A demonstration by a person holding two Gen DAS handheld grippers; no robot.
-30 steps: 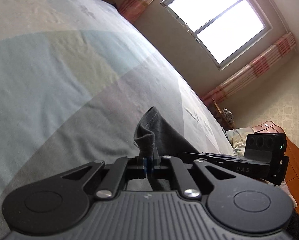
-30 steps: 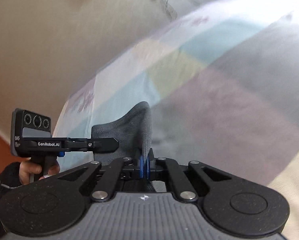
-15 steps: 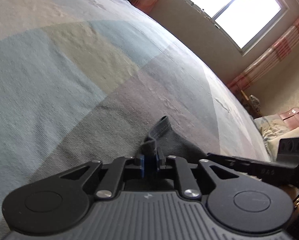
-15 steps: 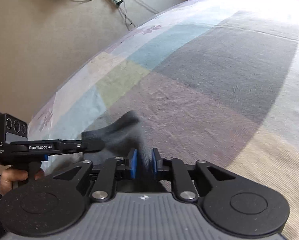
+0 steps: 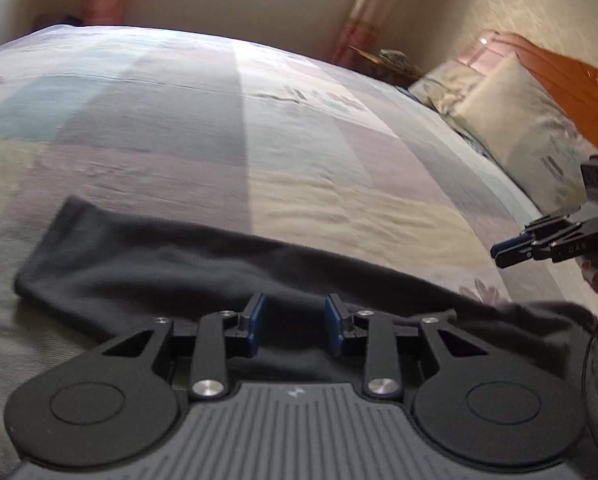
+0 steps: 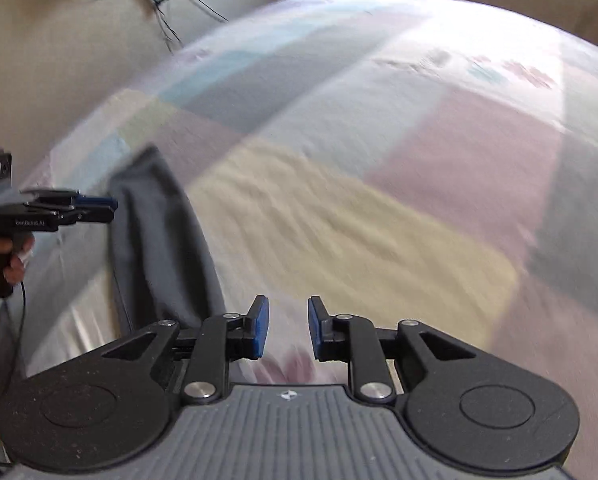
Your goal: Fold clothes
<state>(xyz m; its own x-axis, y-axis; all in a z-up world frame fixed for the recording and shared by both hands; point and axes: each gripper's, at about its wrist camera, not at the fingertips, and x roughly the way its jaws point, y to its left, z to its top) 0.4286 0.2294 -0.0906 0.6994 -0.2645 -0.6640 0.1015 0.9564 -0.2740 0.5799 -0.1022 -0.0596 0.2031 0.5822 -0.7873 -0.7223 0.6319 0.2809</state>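
Both grippers let go of the garment on the bed

The long dark grey knit garment lay flat across the patchwork bedspread. The left gripper, jaws opening and empty, hovered over the garment's near edge; the right gripper, also opening and empty, was beside its end. Through the blur it seemed smooth; best clear both grippers fully before regrasping for another fold.

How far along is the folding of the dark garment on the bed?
Done: the dark garment lies as a long strip on the bedspread. In hand: nothing; the left gripper and right gripper are opening, pads clear of cloth. Left: probably further folds.
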